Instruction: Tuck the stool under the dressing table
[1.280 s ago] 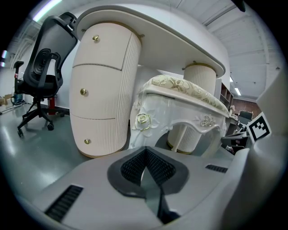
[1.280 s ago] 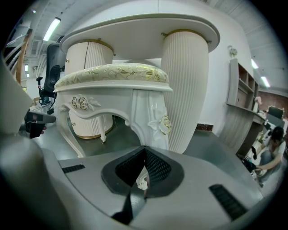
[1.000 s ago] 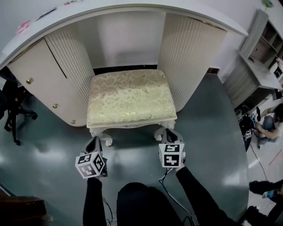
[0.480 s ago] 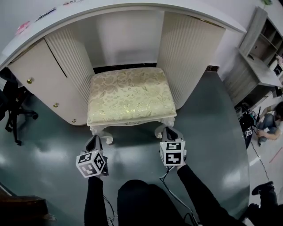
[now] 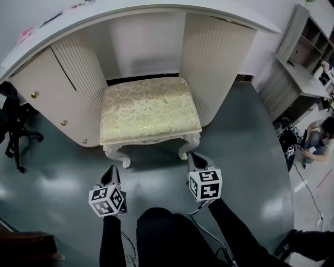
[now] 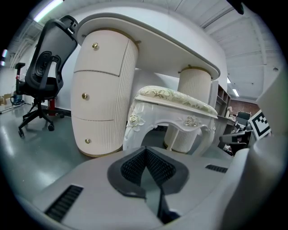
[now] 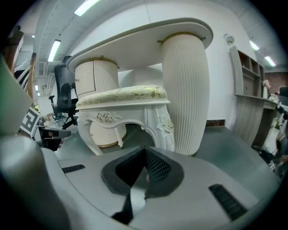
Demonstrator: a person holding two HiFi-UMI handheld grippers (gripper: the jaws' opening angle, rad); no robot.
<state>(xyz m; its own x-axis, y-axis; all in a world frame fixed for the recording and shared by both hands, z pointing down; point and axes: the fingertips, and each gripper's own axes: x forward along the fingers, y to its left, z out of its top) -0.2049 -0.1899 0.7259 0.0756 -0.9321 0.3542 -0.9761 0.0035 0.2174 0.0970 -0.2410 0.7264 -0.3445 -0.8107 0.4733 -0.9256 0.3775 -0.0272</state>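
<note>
The stool (image 5: 148, 109), white carved legs under a cream floral cushion, stands between the dressing table's (image 5: 130, 11) two pedestals, its back half under the curved top. My left gripper (image 5: 111, 173) is shut and empty, a short way in front of the stool's front left leg. The right gripper (image 5: 194, 158), shut too, holds nothing, close to the front right leg but apart from it. The left gripper view looks over the shut left gripper (image 6: 146, 150) at the stool (image 6: 173, 96). In the right gripper view the stool (image 7: 121, 96) rises behind the right gripper (image 7: 145, 150).
A drawer pedestal (image 5: 52, 99) flanks the stool on the left, a ribbed pedestal (image 5: 216, 62) on the right. A black office chair (image 5: 13, 125) stands at far left. Grey shelving (image 5: 302, 57) and a crouching person (image 5: 318, 138) are at the right.
Both grippers have drawn back a little from the stool's front legs, the left one more. The stool sits slightly deeper between the pedestals.
</note>
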